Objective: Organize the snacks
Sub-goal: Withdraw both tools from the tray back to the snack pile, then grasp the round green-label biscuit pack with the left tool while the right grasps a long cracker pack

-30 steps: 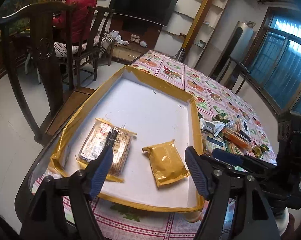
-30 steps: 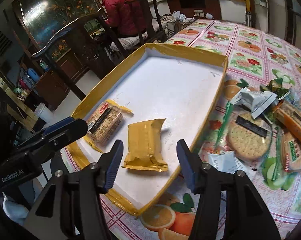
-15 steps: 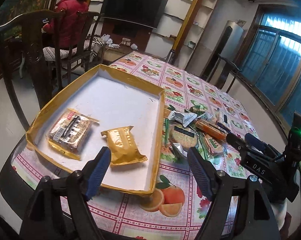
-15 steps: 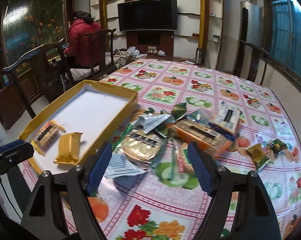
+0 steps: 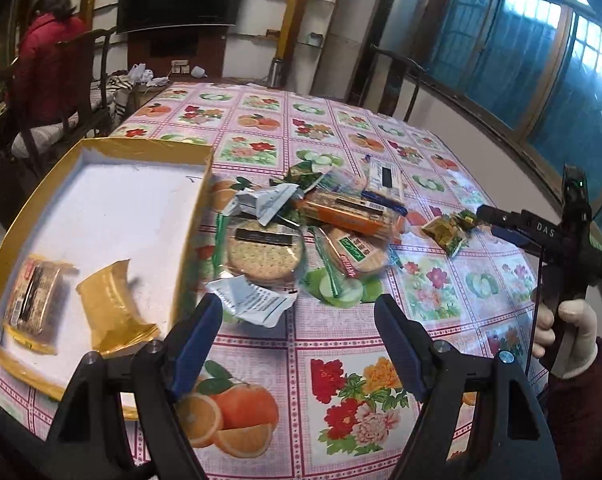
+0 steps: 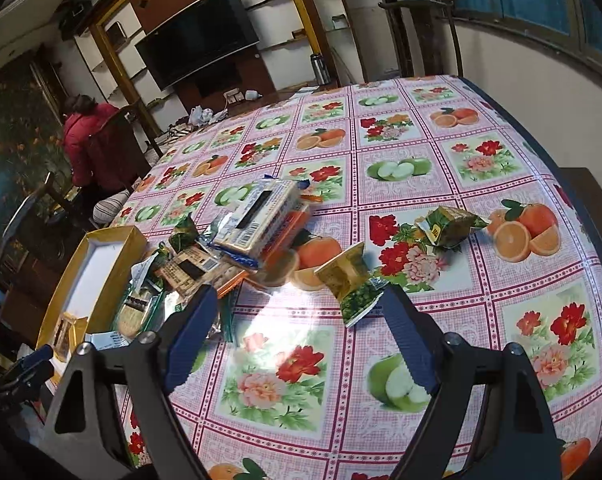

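In the tray (image 5: 101, 148), a crinkled gold packet (image 5: 113, 312).

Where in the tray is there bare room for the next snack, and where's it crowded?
The gold-rimmed tray is bare across its white far half, beyond the brown biscuit pack and gold packet at its near end. Crowded: the snack pile just right of the tray. The tablecloth nearest both open grippers is bare.

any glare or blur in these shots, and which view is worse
Left wrist view: the tray and the yellow packet inside are smeared by motion blur; the window glows blue. Right wrist view: sharper, but white glare washes out the tablecloth ahead of the tongs. Both bend heavily at the edges.
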Tool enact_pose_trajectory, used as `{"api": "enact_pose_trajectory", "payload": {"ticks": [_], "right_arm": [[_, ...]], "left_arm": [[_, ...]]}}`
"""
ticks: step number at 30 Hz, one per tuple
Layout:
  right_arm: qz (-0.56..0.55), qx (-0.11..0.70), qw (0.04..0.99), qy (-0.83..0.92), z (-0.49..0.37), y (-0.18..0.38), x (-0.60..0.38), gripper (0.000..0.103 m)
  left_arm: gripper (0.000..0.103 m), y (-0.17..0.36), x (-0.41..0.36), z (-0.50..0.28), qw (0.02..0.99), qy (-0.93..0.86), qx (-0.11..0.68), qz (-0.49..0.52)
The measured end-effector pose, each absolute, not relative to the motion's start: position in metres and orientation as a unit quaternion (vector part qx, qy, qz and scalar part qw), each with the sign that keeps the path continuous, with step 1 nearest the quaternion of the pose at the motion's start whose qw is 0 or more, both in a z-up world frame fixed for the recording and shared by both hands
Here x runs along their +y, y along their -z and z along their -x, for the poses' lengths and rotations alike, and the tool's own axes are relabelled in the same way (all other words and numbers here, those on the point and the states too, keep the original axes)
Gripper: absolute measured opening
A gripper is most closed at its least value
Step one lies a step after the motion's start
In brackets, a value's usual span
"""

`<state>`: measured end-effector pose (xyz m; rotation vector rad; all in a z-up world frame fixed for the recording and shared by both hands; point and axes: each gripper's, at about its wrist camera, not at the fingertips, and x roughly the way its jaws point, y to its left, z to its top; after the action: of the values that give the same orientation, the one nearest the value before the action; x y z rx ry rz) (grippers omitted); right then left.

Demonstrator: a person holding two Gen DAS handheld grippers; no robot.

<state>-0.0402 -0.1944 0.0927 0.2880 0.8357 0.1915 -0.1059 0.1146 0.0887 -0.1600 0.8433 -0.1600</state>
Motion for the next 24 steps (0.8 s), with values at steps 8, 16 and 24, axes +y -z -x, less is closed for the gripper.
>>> {"api": "enact_pose_trajectory", "payload": {"ticks": [8,16,24], "right_arm": [[-0.049,0.421,0.876,-0.230,-0.008,-0.086,-0.109,0.085],[0.094,0.470,0.836,-0.267,-0.060,-0.060,-0.021,0.085],[0.134,0.517,0.808,-0.250,-0.066,-0.036,-0.005,0.079]], "left_arm": [[0.078,-0.083,0.096,0.106,0.899,0.093,0.424,0.058],[0.078,-0.086,0.126,0.119,0.903,0.077,0.418,0.066],[0.078,-0.083,0.131,0.114,0.904,0.087,0.413,0.067]]}}
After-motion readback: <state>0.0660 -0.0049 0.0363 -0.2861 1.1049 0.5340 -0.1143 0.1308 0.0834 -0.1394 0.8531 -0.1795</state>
